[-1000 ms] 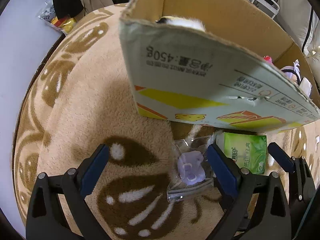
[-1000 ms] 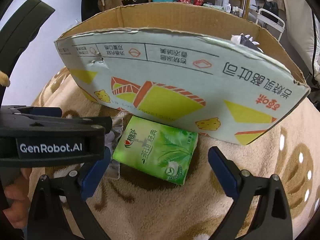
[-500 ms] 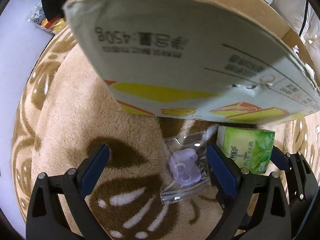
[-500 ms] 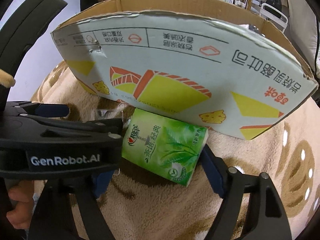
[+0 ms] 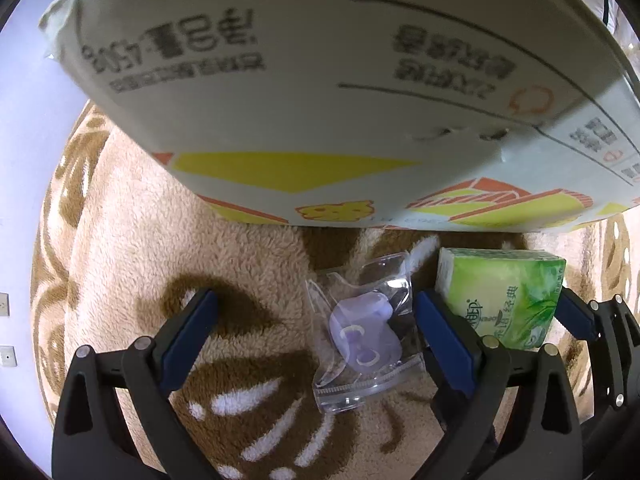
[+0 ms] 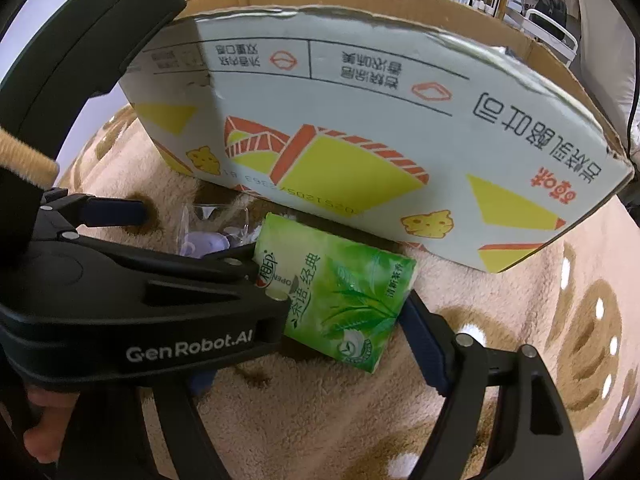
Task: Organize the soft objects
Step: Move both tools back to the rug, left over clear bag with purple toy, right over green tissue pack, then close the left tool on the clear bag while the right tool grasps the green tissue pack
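Observation:
A green tissue pack (image 6: 340, 292) lies on the beige rug against the cardboard box (image 6: 360, 128); it also shows in the left wrist view (image 5: 504, 296). My right gripper (image 6: 344, 312) is closed around the pack, its right finger touching the pack's edge; its left finger is hidden behind the left gripper's body. A clear bag with a purple object (image 5: 364, 332) lies between the fingers of my left gripper (image 5: 316, 328), which is open and low over the rug. The bag also shows in the right wrist view (image 6: 212, 236).
The printed box wall (image 5: 340, 100) looms close above both grippers. The patterned plush rug (image 5: 140, 248) spreads left and toward me. The left gripper's body (image 6: 140, 312) crosses the right wrist view. Shelves and clutter stand behind the box.
Both grippers moved forward and down toward the box. The right gripper's fingers narrowed from wide open onto the tissue pack. The left gripper stayed open around the clear bag.

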`<state>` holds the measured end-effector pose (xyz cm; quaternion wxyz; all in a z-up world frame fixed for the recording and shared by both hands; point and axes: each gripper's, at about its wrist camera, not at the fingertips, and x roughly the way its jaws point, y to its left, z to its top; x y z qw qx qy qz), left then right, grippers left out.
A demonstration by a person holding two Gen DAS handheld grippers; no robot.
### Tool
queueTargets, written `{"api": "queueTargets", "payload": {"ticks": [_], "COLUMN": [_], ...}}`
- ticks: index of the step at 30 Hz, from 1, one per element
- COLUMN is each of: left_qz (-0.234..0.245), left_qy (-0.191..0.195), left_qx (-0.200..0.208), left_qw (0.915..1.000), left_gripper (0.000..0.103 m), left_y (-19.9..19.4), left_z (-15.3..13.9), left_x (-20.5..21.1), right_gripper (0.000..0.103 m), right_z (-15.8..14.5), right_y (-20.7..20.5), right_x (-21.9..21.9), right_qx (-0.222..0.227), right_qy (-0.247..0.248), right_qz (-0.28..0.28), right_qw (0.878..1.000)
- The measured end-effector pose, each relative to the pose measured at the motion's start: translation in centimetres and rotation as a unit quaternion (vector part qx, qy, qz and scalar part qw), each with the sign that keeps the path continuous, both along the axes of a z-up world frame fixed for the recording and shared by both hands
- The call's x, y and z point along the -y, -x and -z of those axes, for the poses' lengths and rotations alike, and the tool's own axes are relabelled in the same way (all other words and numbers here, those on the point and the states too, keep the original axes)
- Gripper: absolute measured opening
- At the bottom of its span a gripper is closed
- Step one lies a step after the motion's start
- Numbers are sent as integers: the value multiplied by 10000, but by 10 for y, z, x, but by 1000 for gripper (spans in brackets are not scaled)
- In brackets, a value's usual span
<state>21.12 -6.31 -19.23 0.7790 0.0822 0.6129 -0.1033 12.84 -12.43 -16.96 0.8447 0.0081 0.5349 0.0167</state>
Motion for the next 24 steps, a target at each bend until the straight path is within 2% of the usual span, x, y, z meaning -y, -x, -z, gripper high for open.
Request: {"api": "queueTargets", "payload": {"ticks": [4, 7, 13, 16, 18, 21, 24], "left_qz": [41, 26, -81, -213, -187, -137, -139], "left_qy": [-36, -92, -10, 127, 100, 81, 2], "left_qx": [-2, -7, -84, -171, -196, -283, -315], "left_qw": [10000, 10000, 9999, 9995, 9996, 9995, 9994], "left_gripper": [95, 87, 78, 78, 79, 87, 88], "left_y": [3, 6, 7, 7, 6, 5, 6], "left_z": [2, 0, -6, -6, -5, -4, -3], "left_x": [3, 0, -12, -19, -18, -13, -11], "right_gripper": [84, 84, 84, 84, 84, 84, 84], "right_z": [1, 2, 4, 5, 7, 9, 9], "right_y": [0, -2, -2, 0, 2, 3, 3], "right_x": [-4, -8, -20, -25, -29, -30, -32], "right_qx": [3, -11, 2, 9, 10, 3, -2], "right_qy": [108, 149, 213, 247, 271, 277, 269], "right_qz": [-68, -73, -85, -101, -113, -123, -130], "right_qw": [9999, 9999, 9997, 9996, 9996, 9995, 9996]}}
